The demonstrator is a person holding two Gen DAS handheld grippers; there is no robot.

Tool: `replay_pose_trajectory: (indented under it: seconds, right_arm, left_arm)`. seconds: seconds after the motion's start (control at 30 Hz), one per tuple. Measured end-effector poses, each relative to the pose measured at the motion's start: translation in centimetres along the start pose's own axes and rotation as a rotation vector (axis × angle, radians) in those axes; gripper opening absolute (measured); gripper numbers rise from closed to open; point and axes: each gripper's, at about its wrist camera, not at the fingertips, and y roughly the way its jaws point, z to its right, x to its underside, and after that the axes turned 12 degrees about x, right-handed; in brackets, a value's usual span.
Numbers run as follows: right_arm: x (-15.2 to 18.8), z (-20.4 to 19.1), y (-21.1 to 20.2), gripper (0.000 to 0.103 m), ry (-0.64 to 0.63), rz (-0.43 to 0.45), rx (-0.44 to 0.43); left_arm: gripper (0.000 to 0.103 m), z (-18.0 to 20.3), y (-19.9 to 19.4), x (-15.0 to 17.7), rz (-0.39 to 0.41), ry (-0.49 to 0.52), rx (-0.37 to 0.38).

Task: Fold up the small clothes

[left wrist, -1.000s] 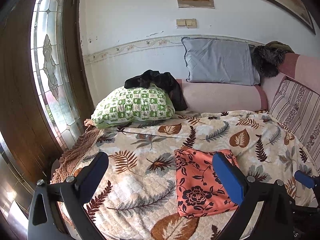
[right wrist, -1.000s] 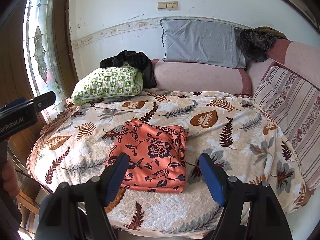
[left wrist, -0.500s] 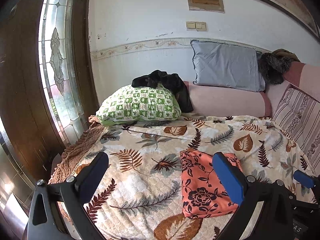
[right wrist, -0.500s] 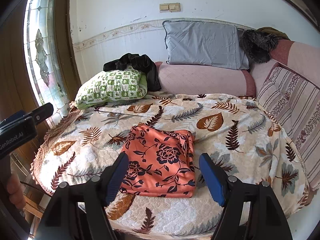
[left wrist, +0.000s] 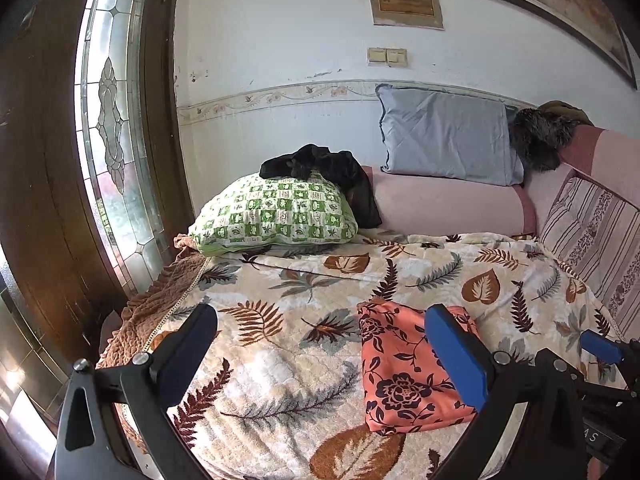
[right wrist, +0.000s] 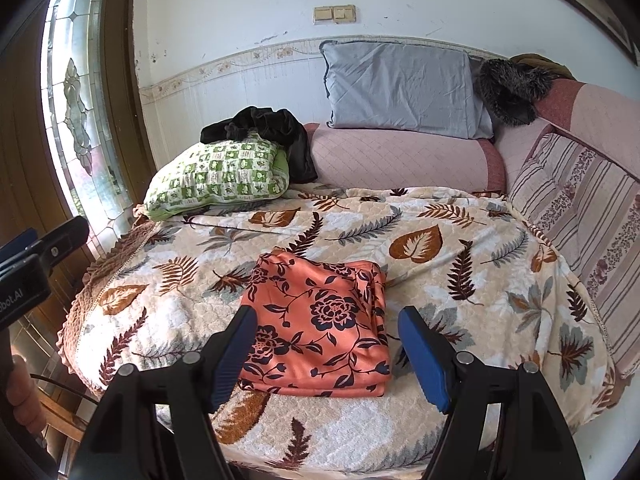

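Evidently the folding is complete or nearly so: the coral floral garment (right wrist: pixel 320 320) lies as a compact, layered rectangle on the leaf-patterned blanket (right wrist: pixel 440 248), toward the near edge of the bed. Left gripper (left wrist: pixel 320 344): fingers wide apart, holding nothing, poised above the blanket to the left of the garment; its right finger overlaps the garment's right part in this view, but contact cannot be confirmed. Right gripper (right wrist: pixel 326 350): fingers likewise spread and empty, framing the near half of the garment, apparently raised clear of the cloth.

Far left, a green checked pillow (right wrist: pixel 220 176) with a dark garment (right wrist: pixel 272 128) draped over it; far centre, a grey pillow (right wrist: pixel 404 88) resting on a pink bolster (right wrist: pixel 400 160); right, a striped cushion (right wrist: pixel 580 208).

Judged step: release and withdrawal, or a final tidy of the stack. To do this well, keep both pairs of fingers spread and lift straight away so that no fingertip drags the top layer. The stacked edges at the right and near sides look slightly uneven; if squaring is wanted, press lightly on top, not sideways, since the smooth fabric would probably slide over the plush blanket. The dark garment may be next, though that is uncertain.
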Motion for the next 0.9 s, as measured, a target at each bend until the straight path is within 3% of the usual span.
replay_pose_trajectory:
  seconds: [0.9]
  right_arm:
    - [-1.2,-1.9,0.1,0.077,-0.026,0.020,-0.009]
  left_arm:
    - [0.103,-1.4,-0.1,-0.1,0.009,-0.020,0.012]
